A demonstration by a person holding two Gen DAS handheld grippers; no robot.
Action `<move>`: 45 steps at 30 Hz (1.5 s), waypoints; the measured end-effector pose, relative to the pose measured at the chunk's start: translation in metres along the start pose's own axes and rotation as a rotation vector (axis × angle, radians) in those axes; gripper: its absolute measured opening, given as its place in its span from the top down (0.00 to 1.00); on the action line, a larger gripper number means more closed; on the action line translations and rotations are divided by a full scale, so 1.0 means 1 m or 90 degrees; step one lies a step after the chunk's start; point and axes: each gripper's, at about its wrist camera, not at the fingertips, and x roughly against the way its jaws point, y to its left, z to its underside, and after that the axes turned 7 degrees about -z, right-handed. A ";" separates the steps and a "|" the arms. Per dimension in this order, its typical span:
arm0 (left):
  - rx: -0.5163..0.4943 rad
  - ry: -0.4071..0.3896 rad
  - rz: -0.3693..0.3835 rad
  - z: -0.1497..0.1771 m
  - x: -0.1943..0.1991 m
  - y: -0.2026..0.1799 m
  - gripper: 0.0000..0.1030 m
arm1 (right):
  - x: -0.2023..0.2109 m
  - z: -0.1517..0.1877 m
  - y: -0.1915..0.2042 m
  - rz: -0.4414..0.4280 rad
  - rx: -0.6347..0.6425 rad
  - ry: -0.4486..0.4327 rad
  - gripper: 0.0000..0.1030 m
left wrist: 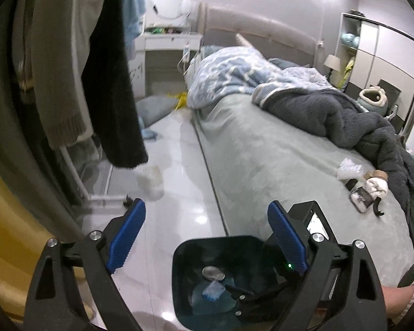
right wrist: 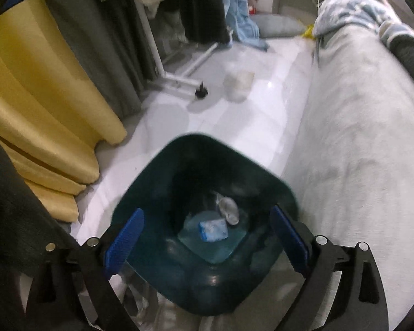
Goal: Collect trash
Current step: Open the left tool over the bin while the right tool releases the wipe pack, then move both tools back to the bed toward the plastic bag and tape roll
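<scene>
A dark teal bin (right wrist: 151, 162) stands on the white floor beside the bed. In it lie a blue-white wrapper (right wrist: 212, 229) and a clear crumpled piece (right wrist: 229, 208). My right gripper (right wrist: 207, 211) hangs open over the bin's mouth, nothing between its blue pads. My left gripper (left wrist: 205, 205) is open too and empty, held above the bin (left wrist: 179, 259) and looking along the bed. On the bed's right side lie crumpled white plastic (left wrist: 349, 169), a tape roll (left wrist: 379, 174), a white wad (left wrist: 376, 187) and a dark flat packet (left wrist: 360, 197). A translucent cup (left wrist: 150, 183) lies on the floor.
A clothes rack (right wrist: 154, 44) with hanging garments and a yellow curtain (right wrist: 41, 96) line the left. The bed (left wrist: 262, 160) carries rumpled blue and dark grey blankets. A pillow (left wrist: 151, 107) and blue cloth lie on the floor near a white dresser (left wrist: 168, 41).
</scene>
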 end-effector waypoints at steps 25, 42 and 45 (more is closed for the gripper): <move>-0.046 -0.086 0.099 -0.048 0.050 -0.089 0.05 | 0.156 0.045 -0.068 0.112 -0.017 -0.213 0.05; -0.102 -0.070 0.260 -0.074 -0.012 -0.158 0.05 | 0.238 0.115 -0.188 0.187 -0.165 -0.304 0.05; -0.102 -0.052 0.289 -0.076 -0.028 -0.174 0.05 | 0.250 0.126 -0.204 0.192 -0.191 -0.327 0.04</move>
